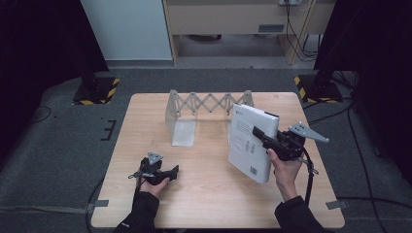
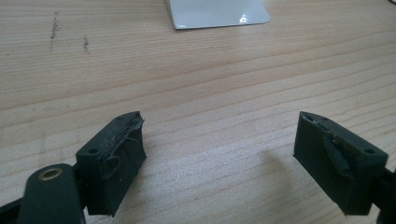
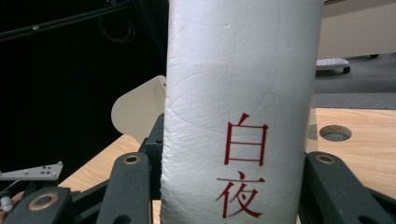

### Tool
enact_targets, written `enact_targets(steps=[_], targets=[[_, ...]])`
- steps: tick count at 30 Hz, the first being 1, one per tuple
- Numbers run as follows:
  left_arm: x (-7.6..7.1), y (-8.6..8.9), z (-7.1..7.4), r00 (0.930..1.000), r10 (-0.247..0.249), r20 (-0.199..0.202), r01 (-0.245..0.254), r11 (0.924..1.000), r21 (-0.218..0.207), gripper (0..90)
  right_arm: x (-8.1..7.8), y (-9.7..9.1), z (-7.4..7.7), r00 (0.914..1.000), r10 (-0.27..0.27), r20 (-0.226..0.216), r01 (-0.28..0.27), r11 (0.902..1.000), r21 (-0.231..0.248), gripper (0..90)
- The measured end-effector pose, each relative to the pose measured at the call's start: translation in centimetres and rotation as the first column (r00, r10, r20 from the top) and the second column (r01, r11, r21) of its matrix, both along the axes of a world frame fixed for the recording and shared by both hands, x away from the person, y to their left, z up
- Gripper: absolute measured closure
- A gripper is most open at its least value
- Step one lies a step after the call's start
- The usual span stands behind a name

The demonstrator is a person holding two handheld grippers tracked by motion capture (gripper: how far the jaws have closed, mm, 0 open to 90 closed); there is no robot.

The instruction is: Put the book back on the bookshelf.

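Table (image 1: 204, 194): pale wood top, standing on grey floor (image 1: 58, 145).

Bookstand (image 1: 210, 104): grey expanding scissor-lattice rack at the far middle of the table, with an upright end plate at each end; a flat base plate (image 2: 217, 13) lies on the wood below its left end.

Book (image 1: 250, 141): white, thick, tilted, at the right of the table just near of the bookstand's right end. Cover shows small print, two small figures and a barcode at its near lower corner. The spine (image 3: 238, 112) is white and creased, with red Chinese characters running down it. Whether its lower edge touches the table cannot be told.

Right tongs (image 1: 266, 138): held in the person's right hand (image 1: 284, 167), clamped on the book across the spine, one jaw on each side as seen in the right gripper view.

Left tongs (image 1: 170, 172): held in the person's left hand (image 1: 150, 184) at the near left of the table, low over the wood, jaws spread wide with bare tabletop between them, holding nothing.
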State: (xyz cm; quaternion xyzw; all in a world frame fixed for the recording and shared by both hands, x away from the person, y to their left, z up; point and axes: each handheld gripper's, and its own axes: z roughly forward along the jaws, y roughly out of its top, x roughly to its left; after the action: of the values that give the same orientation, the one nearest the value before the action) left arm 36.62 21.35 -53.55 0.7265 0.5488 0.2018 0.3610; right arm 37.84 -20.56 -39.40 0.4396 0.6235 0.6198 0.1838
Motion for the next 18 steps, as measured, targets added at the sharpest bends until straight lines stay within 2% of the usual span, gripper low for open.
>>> enact_targets(steps=[5, 14, 18], targets=[[0.0, 0.0, 0.0, 1.0, 0.0, -0.001, 0.0, 1.0, -0.003, 15.3, 0.8, 0.1, 0.3, 0.9998, -0.017, 0.009, 0.017, 0.9998, 0.012, 53.5], [0.0, 0.0, 0.0, 1.0, -0.001, 0.0, 0.001, 1.0, -0.001, 15.3, 1.9, 0.3, 1.5, 0.9975, -0.061, 0.036, 0.062, 0.998, -0.015, 53.5], [0.0, 0.0, 0.0, 1.0, -0.001, 0.0, 0.001, 1.0, 0.002, 15.3, 2.7, 0.7, 2.1, 0.9946, -0.083, 0.062, 0.085, 0.996, -0.03, 53.5]])
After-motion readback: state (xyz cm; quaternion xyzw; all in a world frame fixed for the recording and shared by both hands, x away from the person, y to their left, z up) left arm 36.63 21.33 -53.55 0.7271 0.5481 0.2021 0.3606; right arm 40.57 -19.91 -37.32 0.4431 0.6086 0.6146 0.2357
